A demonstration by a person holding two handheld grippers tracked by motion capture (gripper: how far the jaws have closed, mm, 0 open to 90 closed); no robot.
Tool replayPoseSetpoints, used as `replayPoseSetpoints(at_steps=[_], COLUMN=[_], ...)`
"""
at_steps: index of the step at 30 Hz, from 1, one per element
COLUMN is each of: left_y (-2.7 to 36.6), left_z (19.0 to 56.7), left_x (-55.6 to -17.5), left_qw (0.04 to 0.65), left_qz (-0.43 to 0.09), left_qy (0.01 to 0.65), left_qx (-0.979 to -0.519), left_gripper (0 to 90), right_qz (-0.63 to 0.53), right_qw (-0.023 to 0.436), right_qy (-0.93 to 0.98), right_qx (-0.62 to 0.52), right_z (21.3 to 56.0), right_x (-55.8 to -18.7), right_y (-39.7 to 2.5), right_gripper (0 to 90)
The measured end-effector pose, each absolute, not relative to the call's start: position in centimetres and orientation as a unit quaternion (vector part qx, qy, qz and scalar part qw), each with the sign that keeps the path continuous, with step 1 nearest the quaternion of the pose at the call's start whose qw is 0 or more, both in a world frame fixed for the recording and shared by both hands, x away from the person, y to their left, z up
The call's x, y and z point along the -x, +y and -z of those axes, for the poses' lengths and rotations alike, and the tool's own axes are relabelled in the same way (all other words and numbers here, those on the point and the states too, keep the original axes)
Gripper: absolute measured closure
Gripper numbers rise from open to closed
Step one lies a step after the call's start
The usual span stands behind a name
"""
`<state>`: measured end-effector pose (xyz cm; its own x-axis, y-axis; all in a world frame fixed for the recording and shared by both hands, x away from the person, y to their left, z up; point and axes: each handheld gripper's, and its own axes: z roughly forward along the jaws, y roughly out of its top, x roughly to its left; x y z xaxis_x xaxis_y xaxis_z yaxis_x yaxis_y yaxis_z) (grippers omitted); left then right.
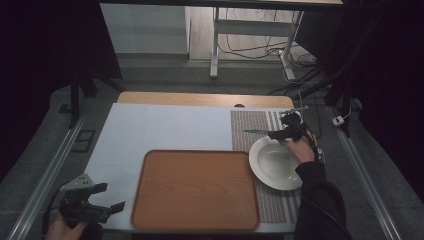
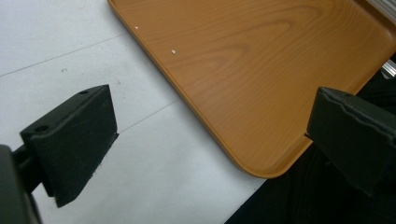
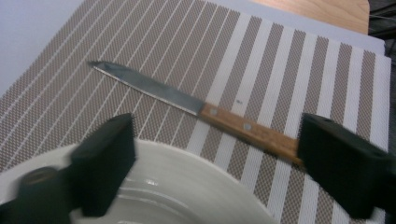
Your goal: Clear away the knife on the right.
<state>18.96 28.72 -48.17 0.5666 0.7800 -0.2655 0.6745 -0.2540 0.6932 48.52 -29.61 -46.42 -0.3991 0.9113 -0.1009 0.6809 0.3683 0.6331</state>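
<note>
Nearest the lens in the right gripper view, the right tongs (image 3: 215,168) stand wide apart with nothing between them, hovering over the far rim of the white deep plate (image 3: 187,186) and aimed at the knife (image 3: 196,108). The knife lies flat on the striped placemat (image 3: 299,65), just beyond the plate, its tip pointing toward the middle of the counter (image 1: 165,130) and its wooden handle toward the right edge.

The knife looks light and stiff: a thin steel blade that is probably smooth and slippery, and a riveted wooden handle that offers more grip. The handle is the sensible place to take hold, across its flat sides near the middle, well clear of the edge. Lying so low on the mat, it leaves little room for the tongs to get under it, so a pinch from above seems best.

The left tongs (image 1: 107,197) hang wide and empty near the front left corner of the wooden tray (image 1: 195,190); whether they touch the counter is hard to judge.
</note>
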Motion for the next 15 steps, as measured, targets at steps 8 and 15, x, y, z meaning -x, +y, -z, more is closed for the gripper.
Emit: replayPoseSetpoints(at_steps=[8, 15], left_y=[28.7, 28.7], left_z=[48.2, 48.2], left_x=[-19.0, -19.0], left_qw=[0.401, 0.399], left_qz=[-0.066, -0.067], left_qy=[0.462, 0.460], left_qx=[-0.789, -0.790], left_gripper=[1.9, 2.0], right_qz=[-0.252, -0.233], right_qw=[0.217, 0.190], right_qy=[0.797, 0.807], right_qx=[-0.504, -0.508], right_z=[46.4, 47.2], right_x=[-50.4, -52.5], right_y=[-30.6, -31.8], right_gripper=[48.1, 88.6])
